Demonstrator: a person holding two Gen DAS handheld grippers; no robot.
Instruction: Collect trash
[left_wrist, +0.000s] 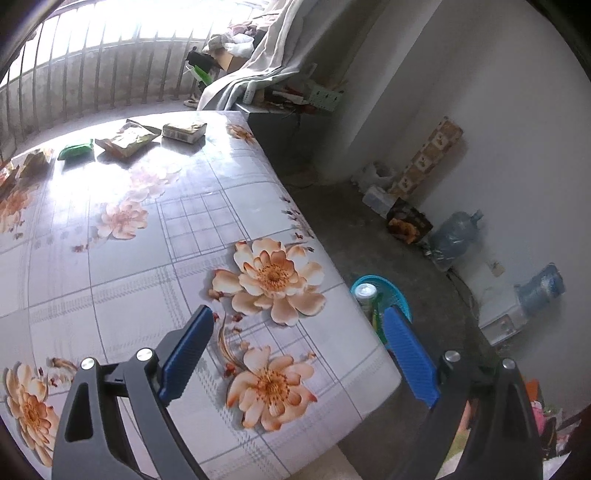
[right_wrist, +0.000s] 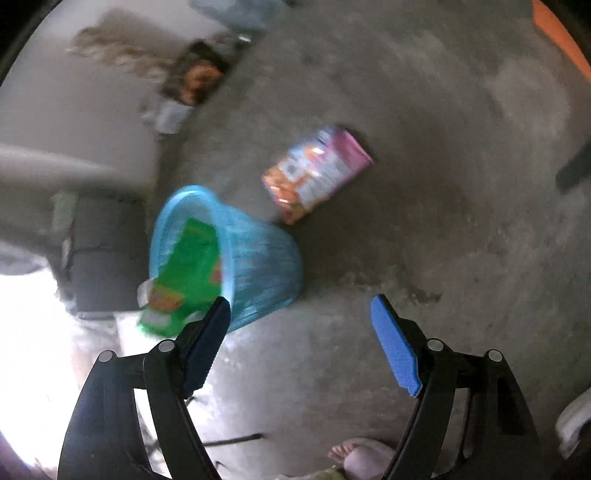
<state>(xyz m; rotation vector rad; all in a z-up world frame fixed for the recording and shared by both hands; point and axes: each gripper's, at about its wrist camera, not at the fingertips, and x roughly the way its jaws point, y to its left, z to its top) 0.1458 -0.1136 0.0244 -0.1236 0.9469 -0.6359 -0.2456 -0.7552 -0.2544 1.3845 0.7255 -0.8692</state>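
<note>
Both tongs stand apart and hold nothing. Your right gripper (right_wrist: 299, 339) hangs over the floor (right_wrist: 424, 240), just right of the blue bin (right_wrist: 258, 266). The bin already holds a green packet (right_wrist: 188, 266) that sticks out past the rim. A pink packet (right_wrist: 317, 173) lies flat on the floor just beyond the bin, apart from it; it looks like the next pick for this hand. The right view is motion-blurred, so slow down before you descend.

Come down over the pink packet across its short side, since flat foil likely slides if you pinch one corner. Clamp, lift, then carry it left over the bin's mouth and clear the green packet before release.

Your left gripper (left_wrist: 299, 332) hovers over the near right corner of the table (left_wrist: 110, 277). More wrappers (left_wrist: 127, 142) and a green pack (left_wrist: 75, 150) wait at the far edge.
</note>
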